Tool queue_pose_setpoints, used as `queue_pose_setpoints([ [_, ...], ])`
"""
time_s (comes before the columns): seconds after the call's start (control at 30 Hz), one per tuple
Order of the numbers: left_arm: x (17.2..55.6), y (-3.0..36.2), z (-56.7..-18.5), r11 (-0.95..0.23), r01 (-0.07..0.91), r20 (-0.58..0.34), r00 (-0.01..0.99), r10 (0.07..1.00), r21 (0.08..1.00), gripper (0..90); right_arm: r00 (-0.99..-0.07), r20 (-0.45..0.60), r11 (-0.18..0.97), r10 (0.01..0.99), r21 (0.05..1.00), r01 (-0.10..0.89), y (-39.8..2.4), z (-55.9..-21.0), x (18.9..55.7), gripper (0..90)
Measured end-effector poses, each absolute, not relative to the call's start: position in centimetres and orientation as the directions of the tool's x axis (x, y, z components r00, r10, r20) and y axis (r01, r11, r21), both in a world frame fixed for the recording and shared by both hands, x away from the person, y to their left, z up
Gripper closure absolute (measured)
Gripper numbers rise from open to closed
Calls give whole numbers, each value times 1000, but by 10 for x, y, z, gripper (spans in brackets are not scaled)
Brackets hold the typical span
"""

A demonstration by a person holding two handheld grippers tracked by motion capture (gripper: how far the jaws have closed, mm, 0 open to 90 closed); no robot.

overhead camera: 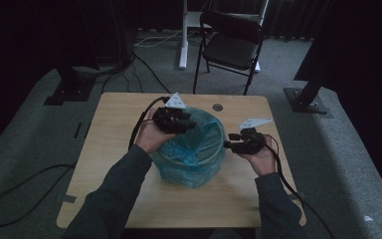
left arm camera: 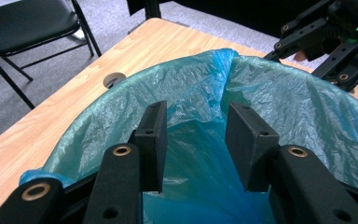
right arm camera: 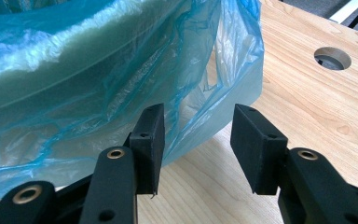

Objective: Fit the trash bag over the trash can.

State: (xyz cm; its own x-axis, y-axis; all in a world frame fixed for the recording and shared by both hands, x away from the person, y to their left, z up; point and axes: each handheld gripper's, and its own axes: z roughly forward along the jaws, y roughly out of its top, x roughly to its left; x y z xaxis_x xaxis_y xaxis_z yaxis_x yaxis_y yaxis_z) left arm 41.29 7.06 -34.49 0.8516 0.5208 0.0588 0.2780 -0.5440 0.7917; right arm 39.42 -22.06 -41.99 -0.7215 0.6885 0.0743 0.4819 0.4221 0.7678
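Table point(overhead camera: 119, 199): light wood, round cable hole near the far edge. A person works at the near side, one gripper in each hand.

Bin point(overhead camera: 191, 177): stands at the table's middle, upright, mouth up, lined with a thin blue bag point(overhead camera: 199, 142) whose edge is folded out over the rim and hangs down the outer wall. The bin sits between the two grippers, left gripper at its far-left rim, right gripper off its right side.

Left gripper point(left arm camera: 193, 133): over the rim, pointing across the open mouth toward the far wall. A raised fold of the bag point(left arm camera: 227, 70) runs up the far rim, straight ahead of the gap between the jaws and beyond their tips. Jaws stand wide apart; nothing between the pads, no contact with the plastic that I can see. This is the nearer hand to the bag's mouth.

Right gripper point(right arm camera: 196, 128): low beside the bin's outer wall, jaws aimed at the loose skirt of bag hanging there point(right arm camera: 233, 60). Jaws wide apart and empty; the plastic lies just ahead of the left pad, whether it brushes it I cannot tell.

Judgement: work in hand looks like settling the bag on the rim. The next move probably turns on the left gripper reaching forward to that fold.
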Motion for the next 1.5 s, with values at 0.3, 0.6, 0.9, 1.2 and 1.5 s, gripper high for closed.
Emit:
queue_pose_setpoints([
  [0.3,417,62,-343,-585,267,92,855,510,766,584,-723,72,425,687,767,481,-220,-420,394,540],
  [0.6,422,47,-341,-629,255,126,859,496,734,584,-723,72,427,687,765,482,-220,-421,394,538],
  [0.9,427,35,-340,-672,251,152,864,479,696,583,-721,75,423,689,766,484,-222,-422,394,538],
  [1.2,433,29,-348,-703,266,173,857,486,660,603,-719,79,420,690,765,487,-222,-422,394,537],
  [1.5,435,19,-358,-752,269,199,861,467,602,614,-720,76,423,689,765,486,-222,-423,395,537],
])
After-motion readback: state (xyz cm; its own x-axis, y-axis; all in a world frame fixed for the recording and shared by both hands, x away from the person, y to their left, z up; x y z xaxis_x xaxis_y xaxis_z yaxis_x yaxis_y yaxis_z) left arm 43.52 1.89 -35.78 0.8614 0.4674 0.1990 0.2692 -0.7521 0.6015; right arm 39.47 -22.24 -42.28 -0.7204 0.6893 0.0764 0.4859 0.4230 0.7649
